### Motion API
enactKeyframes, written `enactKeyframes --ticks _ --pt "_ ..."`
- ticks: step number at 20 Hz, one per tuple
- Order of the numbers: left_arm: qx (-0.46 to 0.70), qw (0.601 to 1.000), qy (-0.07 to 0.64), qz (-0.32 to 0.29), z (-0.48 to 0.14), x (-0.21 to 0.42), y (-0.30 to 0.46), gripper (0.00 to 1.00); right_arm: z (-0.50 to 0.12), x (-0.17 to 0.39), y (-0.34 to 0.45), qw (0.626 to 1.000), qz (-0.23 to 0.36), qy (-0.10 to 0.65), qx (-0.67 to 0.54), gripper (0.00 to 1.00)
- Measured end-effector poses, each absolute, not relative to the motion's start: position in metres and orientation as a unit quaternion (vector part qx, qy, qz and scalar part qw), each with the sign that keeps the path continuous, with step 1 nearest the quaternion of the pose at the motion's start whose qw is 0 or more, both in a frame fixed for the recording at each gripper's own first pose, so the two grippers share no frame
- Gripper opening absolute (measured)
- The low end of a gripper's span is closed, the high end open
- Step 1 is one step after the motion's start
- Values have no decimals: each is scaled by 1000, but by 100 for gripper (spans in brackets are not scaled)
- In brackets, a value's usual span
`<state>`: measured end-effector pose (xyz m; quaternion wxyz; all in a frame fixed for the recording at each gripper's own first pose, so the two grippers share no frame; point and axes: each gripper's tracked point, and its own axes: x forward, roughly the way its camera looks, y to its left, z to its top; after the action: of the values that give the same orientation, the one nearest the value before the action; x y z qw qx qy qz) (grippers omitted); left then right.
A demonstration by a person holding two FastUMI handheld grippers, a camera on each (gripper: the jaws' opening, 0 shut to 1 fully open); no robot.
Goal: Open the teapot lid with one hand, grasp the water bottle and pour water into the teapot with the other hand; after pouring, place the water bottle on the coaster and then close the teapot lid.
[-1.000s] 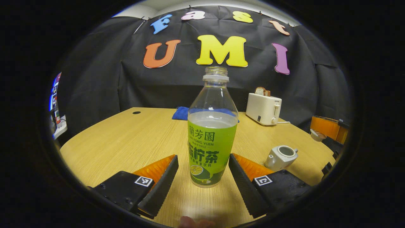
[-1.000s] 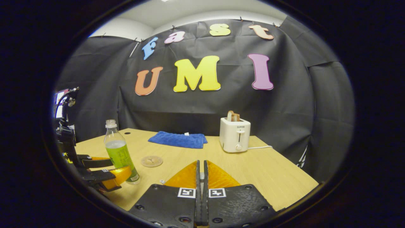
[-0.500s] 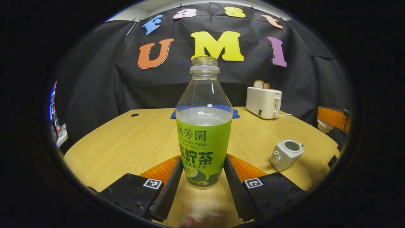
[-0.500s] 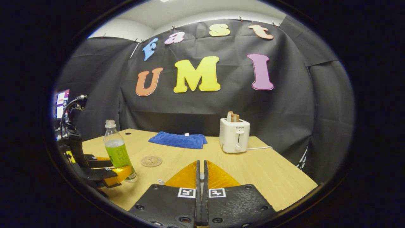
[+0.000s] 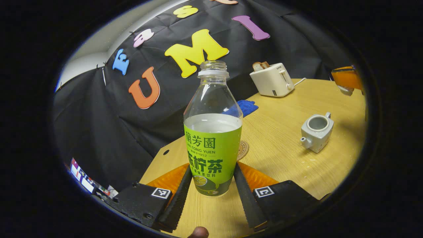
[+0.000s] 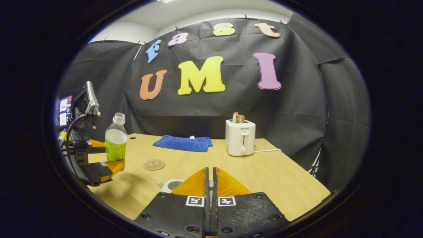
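The left gripper (image 5: 211, 185) has both fingers (image 5: 178, 195) pressed against the lower sides of a clear plastic water bottle with a green label (image 5: 212, 132), uncapped and about half full; in the right gripper view the same bottle (image 6: 116, 142) is held clear of the light wooden tabletop (image 6: 264, 172), slightly tilted, at the far left of the scene. In the left gripper view the tabletop (image 5: 281, 148) appears slanted, and a small pale grey ceramic teapot (image 5: 316, 131) stands on it to the right, its top open with no lid on it, its spout pointing toward the bottle. A round wooden coaster (image 5: 243, 149) lies flat just behind the bottle, partly hidden by it; in the right gripper view the coaster (image 6: 154, 164) sits bare between the bottle and the teapot (image 6: 170, 185), whose rim peeks out just left of the right gripper (image 6: 210, 188). That gripper's fingers are pressed together; something small and pale shows in the narrow slit between them, but I cannot tell what it is. Farther back lie a folded blue cloth (image 6: 182, 143) and a white toaster with bread in its slots (image 6: 240, 137)
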<state>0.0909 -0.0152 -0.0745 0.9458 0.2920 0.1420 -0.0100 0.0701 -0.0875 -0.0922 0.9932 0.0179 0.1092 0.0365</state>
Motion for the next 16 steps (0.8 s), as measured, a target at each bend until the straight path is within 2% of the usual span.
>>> enactKeyframes --ticks 7,16 --pt "477 864 161 -9 -66 90 -4 76 -96 62 -107 993 31 112 19 0" --pt "639 747 179 -44 -60 88 -23 76 -108 54 -125 992 34 121 19 0"
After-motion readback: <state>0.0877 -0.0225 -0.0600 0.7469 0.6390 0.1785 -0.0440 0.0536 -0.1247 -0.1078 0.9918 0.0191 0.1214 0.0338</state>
